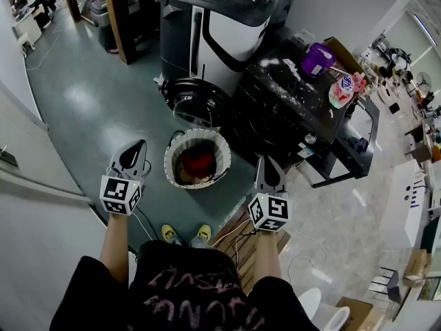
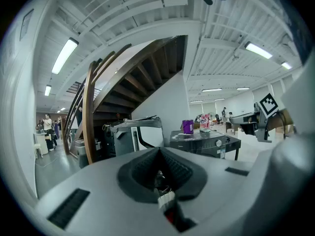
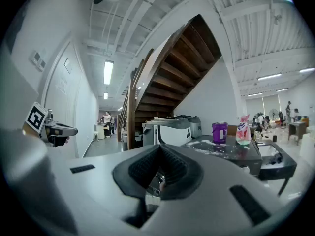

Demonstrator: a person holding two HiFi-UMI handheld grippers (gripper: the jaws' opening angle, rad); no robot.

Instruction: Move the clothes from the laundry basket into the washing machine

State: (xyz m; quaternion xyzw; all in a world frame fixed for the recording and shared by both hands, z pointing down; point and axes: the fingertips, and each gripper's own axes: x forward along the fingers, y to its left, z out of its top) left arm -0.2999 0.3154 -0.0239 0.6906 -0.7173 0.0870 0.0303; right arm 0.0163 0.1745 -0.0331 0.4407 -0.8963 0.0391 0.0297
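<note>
A round white laundry basket (image 1: 172, 158) stands on the floor in front of my feet, with red clothes (image 1: 200, 163) inside. Behind it is the dark washing machine (image 1: 275, 109), its round door (image 1: 196, 102) swung open to the left. My left gripper (image 1: 136, 149) hangs left of the basket and my right gripper (image 1: 266, 164) right of it, both above it, held about level. Each is shut with nothing between its jaws, as the left gripper view (image 2: 160, 150) and the right gripper view (image 3: 160, 149) show. The basket is hidden in both gripper views.
A purple tub (image 1: 317, 58) and a pink packet (image 1: 342, 90) sit on the washer's top. A white and black appliance (image 1: 220, 26) stands behind the door. A wooden staircase (image 3: 167, 68) rises at the back. Cables (image 1: 238, 233) lie by my feet on the green floor (image 1: 83, 102).
</note>
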